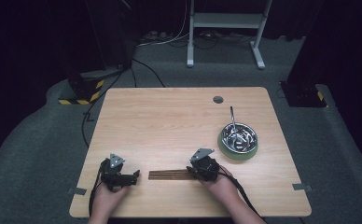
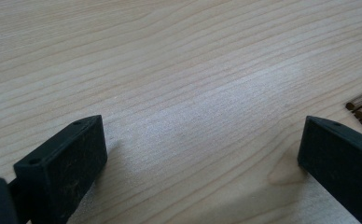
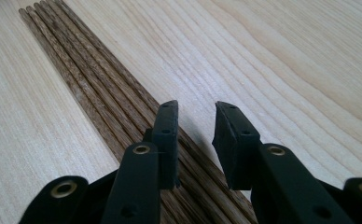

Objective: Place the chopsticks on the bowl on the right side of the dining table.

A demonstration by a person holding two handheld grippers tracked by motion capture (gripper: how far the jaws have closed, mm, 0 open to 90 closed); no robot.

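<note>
Chopsticks (image 1: pixel 169 174) lie near the desk's (image 1: pixel 179 116) front edge, between the spread left gripper (image 1: pixel 135 176) and part-spread right gripper (image 1: pixel 191 171); a utensil stands in the steel bowl (image 1: pixel 238 136).

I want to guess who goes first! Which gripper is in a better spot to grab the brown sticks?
Probably the right gripper. It sits over one end of the dark wooden sticks, jaws slightly apart, nothing between them yet. The left gripper is open wide over bare table, the stick tips just at its side.

No readable text anywhere (only unlettered surfaces).
</note>
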